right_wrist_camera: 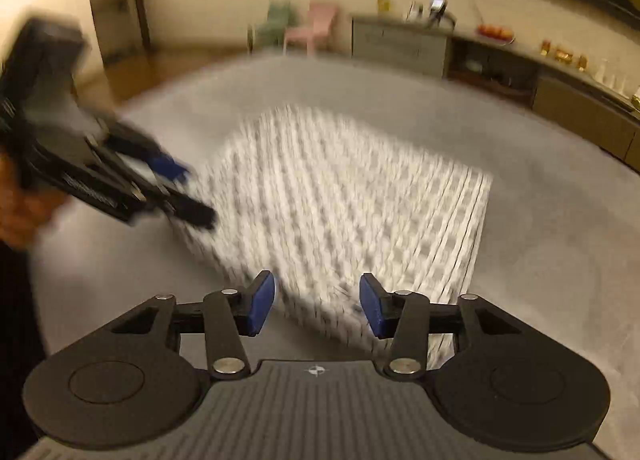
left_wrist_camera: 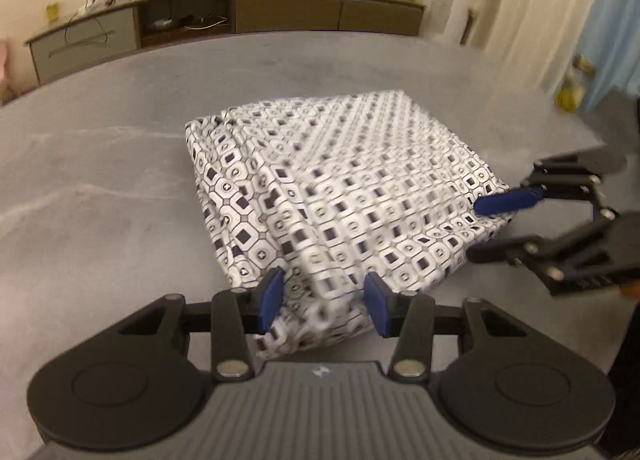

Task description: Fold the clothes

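Grey table (left_wrist_camera: 120, 164) fills both views. At its centre lies the garment (left_wrist_camera: 340, 188): white cloth w/ black-and-grey geometric print, folded to a rough square, near edge rumpled and lifted.

Long sideboard (left_wrist_camera: 240, 12) at 12 o'clock by the wall, cluttered w/ fruit plate and small items; curtains (left_wrist_camera: 520, 20) at 2 o'clock.

Left gripper (left_wrist_camera: 324, 302) at 6 o'clock, jaws apart, cloth edge bunched between them; can't tell if pads press it.

Right gripper (right_wrist_camera: 317, 306): jaws apart over near cloth edge, blurred; grip unclear.
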Demonstrator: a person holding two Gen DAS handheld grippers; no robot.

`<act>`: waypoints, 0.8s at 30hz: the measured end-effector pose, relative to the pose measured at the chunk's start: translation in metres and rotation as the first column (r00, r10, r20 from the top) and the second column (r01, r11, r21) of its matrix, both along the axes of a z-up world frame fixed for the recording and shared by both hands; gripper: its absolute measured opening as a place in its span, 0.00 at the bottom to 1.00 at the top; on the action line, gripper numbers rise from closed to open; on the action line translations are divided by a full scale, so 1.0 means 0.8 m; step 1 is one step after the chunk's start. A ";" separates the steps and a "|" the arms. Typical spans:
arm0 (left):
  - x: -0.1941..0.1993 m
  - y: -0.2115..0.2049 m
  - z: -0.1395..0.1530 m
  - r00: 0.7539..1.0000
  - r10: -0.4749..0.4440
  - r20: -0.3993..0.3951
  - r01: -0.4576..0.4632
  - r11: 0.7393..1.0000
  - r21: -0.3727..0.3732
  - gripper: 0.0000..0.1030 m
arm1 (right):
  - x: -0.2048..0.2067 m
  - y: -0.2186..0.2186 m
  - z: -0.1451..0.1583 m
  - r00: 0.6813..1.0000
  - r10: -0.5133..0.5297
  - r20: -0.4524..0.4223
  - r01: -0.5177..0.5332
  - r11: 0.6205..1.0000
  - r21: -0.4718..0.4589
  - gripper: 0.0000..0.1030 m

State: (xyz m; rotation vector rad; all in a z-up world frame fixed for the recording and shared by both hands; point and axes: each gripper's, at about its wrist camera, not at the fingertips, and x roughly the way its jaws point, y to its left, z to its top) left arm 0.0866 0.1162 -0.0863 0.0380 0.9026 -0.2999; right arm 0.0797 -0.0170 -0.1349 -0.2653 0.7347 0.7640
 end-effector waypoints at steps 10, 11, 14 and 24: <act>0.097 -0.013 -0.008 0.994 0.094 0.047 -0.092 0.995 -0.046 0.42 | 0.088 -0.023 -0.016 0.987 -0.159 -0.014 0.159 0.987 -0.011 0.46; 0.104 -0.016 -0.006 0.993 0.107 0.042 -0.105 0.994 -0.044 0.43 | 0.096 -0.033 -0.017 0.980 -0.197 -0.008 0.197 0.980 -0.019 0.46; 0.098 -0.022 0.008 0.988 0.148 0.038 -0.148 0.989 -0.020 0.52 | 0.112 -0.072 -0.017 0.946 -0.322 -0.025 0.321 0.947 -0.023 0.63; 0.010 -0.072 0.063 0.987 0.102 0.125 -0.100 0.995 -0.016 1.00 | 0.000 -0.090 -0.001 0.961 -0.278 0.001 0.278 0.961 -0.001 0.85</act>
